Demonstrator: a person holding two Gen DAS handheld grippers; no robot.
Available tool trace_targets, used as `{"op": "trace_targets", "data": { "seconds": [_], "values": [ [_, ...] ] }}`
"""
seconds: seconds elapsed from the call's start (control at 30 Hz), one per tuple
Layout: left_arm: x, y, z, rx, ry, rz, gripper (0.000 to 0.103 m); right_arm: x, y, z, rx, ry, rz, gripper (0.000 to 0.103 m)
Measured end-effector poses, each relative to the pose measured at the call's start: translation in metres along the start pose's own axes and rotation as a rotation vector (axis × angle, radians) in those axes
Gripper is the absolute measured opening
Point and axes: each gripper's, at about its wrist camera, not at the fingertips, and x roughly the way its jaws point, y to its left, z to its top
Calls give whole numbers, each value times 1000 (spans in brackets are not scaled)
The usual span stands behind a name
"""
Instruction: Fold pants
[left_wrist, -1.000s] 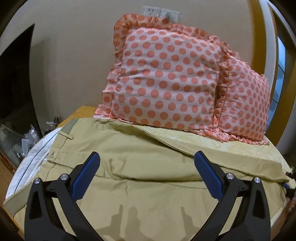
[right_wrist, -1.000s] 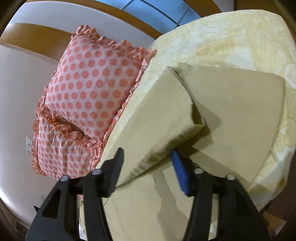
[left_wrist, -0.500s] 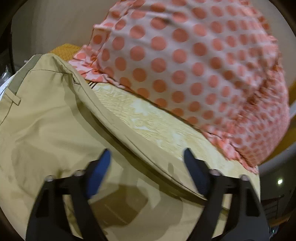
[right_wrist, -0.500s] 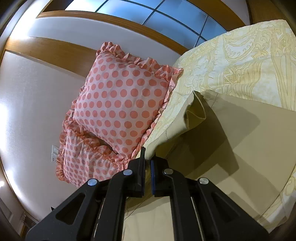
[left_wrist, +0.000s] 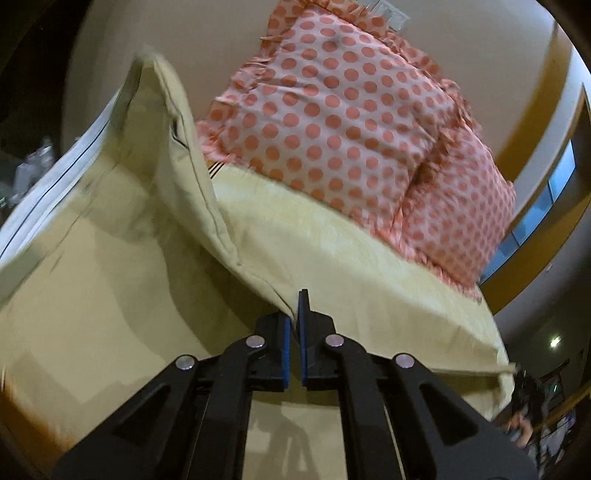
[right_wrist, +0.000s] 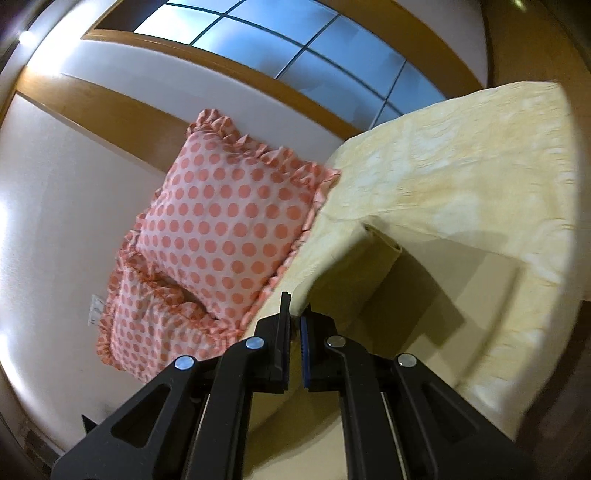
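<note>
Khaki pants (left_wrist: 110, 266) lie on a bed with a pale yellow patterned cover (left_wrist: 332, 251). My left gripper (left_wrist: 294, 317) is shut on the far edge of the pants and holds that edge lifted, so the cloth rises in a ridge toward the waistband at upper left. My right gripper (right_wrist: 294, 319) is shut on the pants' far edge near the leg end (right_wrist: 351, 280), lifted off the cover, with the leg hem curled at its tip. The cloth below casts a dark shadow.
Two pink pillows with orange dots (left_wrist: 332, 122) lean on the wall at the head of the bed, also in the right wrist view (right_wrist: 221, 229). A window with wood trim (right_wrist: 295, 48) is behind. The bed's edge (right_wrist: 517, 369) drops off at right.
Both grippers went from open to shut on the pants' far edge; the right closed first, then the left. Both have raised the edge off the bed.
</note>
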Motion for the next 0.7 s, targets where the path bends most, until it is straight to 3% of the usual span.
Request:
{"op": "trace_targets", "data": {
  "seconds": [0.13,0.23,0.3,0.33,0.37,0.43,0.57,0.6,0.7],
  "values": [
    [-13,16,-58,-43,51,34,4,-11,-6,-11,-46,-17,-86,5],
    [-10,28,-78,-54,73,48,6,-19,-7,-18,-98,-26,-165,8],
    [-11,29,-87,-42,62,54,10,-28,-10,-18,-94,-44,-201,24],
    [-17,28,-89,-33,45,52,12,-33,-13,-18,-89,-59,-210,46],
    [-23,26,-91,-20,26,46,16,-42,-17,-17,-85,-104,-233,53],
    [-33,23,-92,-4,-9,33,23,-49,-22,-16,-91,-145,-270,53],
    [-54,21,-90,11,-59,-5,31,-38,-37,-19,-79,-106,-268,52],
    [-59,21,-89,7,-86,15,46,-32,-39,-22,-86,-92,-260,48],
    [-86,28,-86,-18,-222,36,59,-25,-32,-33,-175,-108,-259,43]
  ]
}}
